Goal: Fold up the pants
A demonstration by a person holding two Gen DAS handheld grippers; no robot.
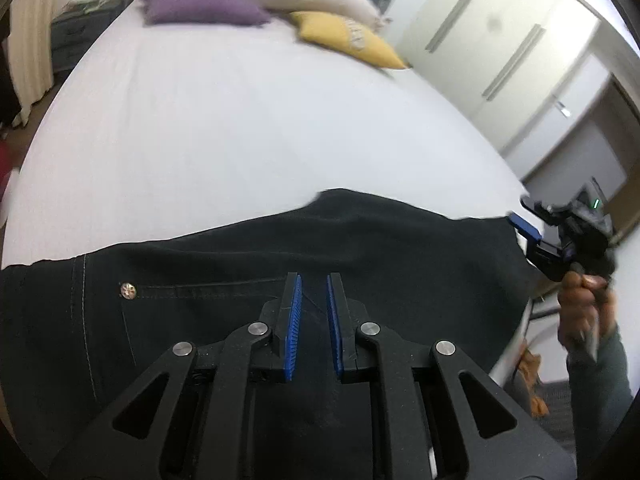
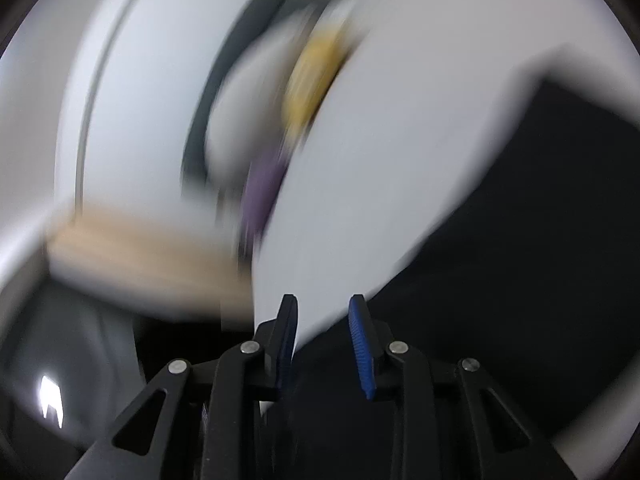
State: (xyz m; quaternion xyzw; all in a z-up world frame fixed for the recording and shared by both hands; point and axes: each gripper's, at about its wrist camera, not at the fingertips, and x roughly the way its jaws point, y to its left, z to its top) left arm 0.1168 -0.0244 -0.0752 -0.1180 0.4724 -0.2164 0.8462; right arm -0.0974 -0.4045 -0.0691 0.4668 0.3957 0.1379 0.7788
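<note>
1. The black pants (image 1: 280, 240) lay across the near edge of the bed (image 1: 240, 120), on its white sheet, with a metal button (image 1: 128, 291) visible near the pocket seam.
2. The left gripper (image 1: 314, 280) pointed steeply down over the pants; its blue pads stood almost together, with dark cloth of the pants pinched between them.
3. The right gripper (image 1: 528, 224) was at the right end of the pants, tilted, held by a hand (image 1: 584, 308) with a dark green sleeve (image 1: 600, 384).
4. In its own blurred view, the right gripper (image 2: 323, 308) had its jaws apart, and nothing was between them.
5. Purple, yellow and beige pillows lay at the far end of the bed.
</note>
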